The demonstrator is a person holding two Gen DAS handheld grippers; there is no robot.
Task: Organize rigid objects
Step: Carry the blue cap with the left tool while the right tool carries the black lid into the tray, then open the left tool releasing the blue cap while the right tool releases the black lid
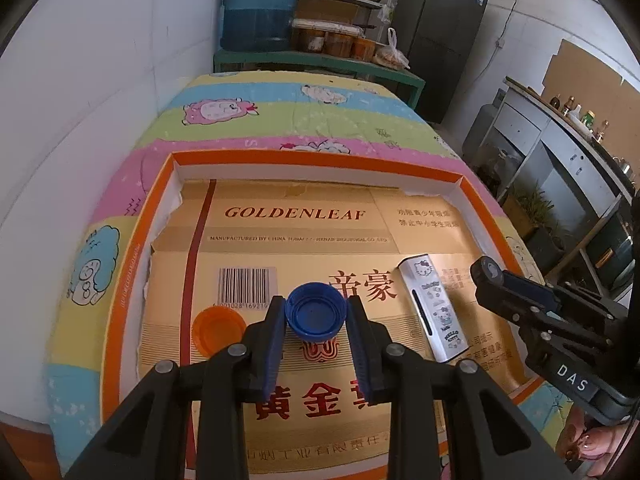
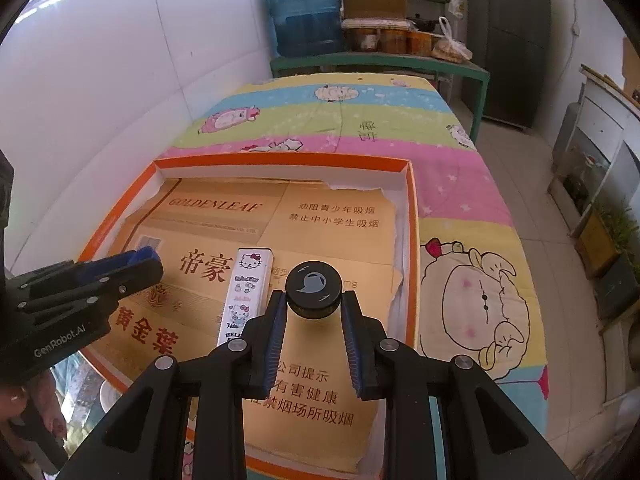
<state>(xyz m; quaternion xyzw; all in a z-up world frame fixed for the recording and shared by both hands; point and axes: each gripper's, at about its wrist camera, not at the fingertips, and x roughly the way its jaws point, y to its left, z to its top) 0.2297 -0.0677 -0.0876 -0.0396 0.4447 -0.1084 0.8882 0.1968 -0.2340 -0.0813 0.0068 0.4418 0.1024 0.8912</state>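
Left wrist view: my left gripper (image 1: 316, 312) is clenched on a blue bottle cap (image 1: 315, 315), hollow side up, over the gold cardboard (image 1: 320, 248) printed "GOLDENLEAF" that lines the orange tray (image 1: 120, 280). An orange cap (image 1: 218, 330) lies at nine o'clock of it, a white "HELLO KITTY" box (image 1: 436, 306) at three. In the right wrist view my right gripper (image 2: 314, 300) grasps a black cap (image 2: 314, 289); the left gripper's side reads "GenRobot.AI".

White walls (image 1: 80, 80), tiled floor (image 2: 532, 184), dark fridge (image 1: 440, 32).
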